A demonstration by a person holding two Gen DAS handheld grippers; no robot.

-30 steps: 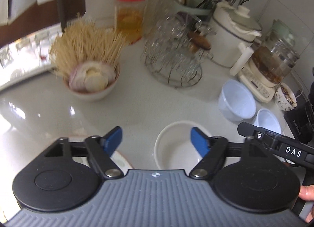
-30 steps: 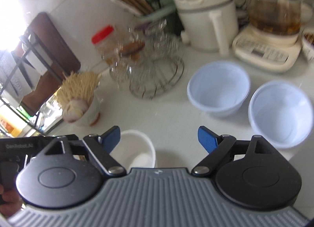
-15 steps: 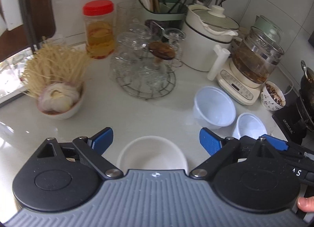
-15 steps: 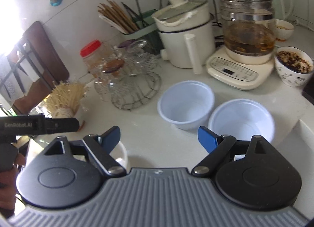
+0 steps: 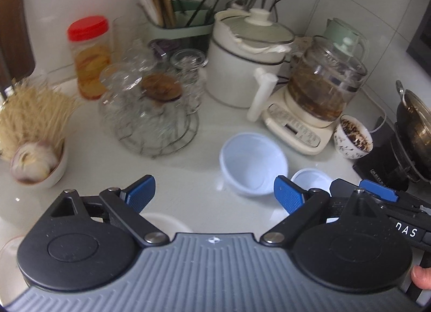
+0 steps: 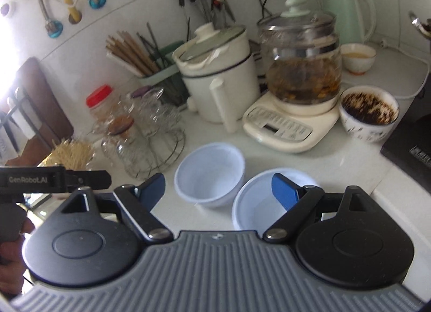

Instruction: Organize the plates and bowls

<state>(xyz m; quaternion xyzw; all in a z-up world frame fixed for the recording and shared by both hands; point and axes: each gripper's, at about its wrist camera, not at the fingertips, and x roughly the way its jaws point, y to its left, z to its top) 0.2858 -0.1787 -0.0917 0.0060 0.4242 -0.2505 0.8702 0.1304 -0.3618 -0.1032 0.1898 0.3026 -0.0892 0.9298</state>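
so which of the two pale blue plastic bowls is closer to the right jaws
The pale blue plastic bowl nearest the camera, partly behind the right blue pad; the other pale blue bowl sits farther back, toward the wire glass rack.

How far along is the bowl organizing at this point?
Nothing looks stacked yet. Both the left gripper and the right gripper are open and empty. The two pale blue bowls sit side by side, unnested, and the white bowl sits apart near the left gripper.

Two pale blue bowls (image 6: 210, 177) (image 6: 258, 204) (both empty), one white bowl (image 5: 167, 221).
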